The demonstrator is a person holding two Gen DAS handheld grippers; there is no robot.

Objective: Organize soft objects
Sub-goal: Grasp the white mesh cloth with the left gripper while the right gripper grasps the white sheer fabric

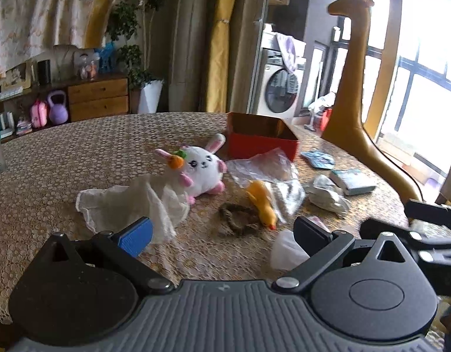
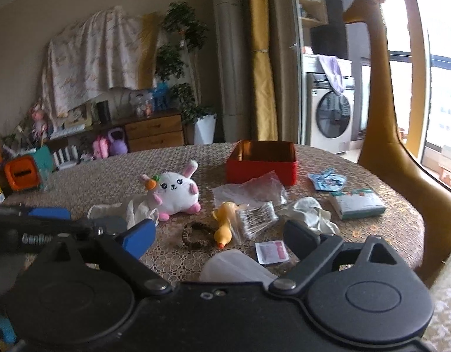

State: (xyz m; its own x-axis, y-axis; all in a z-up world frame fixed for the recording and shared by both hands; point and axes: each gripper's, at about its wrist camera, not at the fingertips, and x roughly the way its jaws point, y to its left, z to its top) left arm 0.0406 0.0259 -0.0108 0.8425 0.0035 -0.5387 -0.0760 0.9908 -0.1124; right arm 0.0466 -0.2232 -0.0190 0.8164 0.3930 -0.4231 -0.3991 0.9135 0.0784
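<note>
nothing is sitting in the red box (image 2: 260,161) near the counter's far edge yet, so the sorting is only beginning. lying mid-counter are one plush bunny (image 2: 174,192), one white cloth (image 1: 131,202), one yellow duck (image 2: 222,224) and one brown hair tie (image 2: 196,234). both the left gripper (image 1: 222,231) and right gripper (image 2: 219,237) are hovering with fingers spread, holding nothing.

giraffe figure (image 1: 354,94) — base cut off, blurred

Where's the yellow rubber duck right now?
In both wrist views the yellow rubber duck lies mid-table, between the brown hair tie and the bag of cotton swabs, in front of the red box.
</note>
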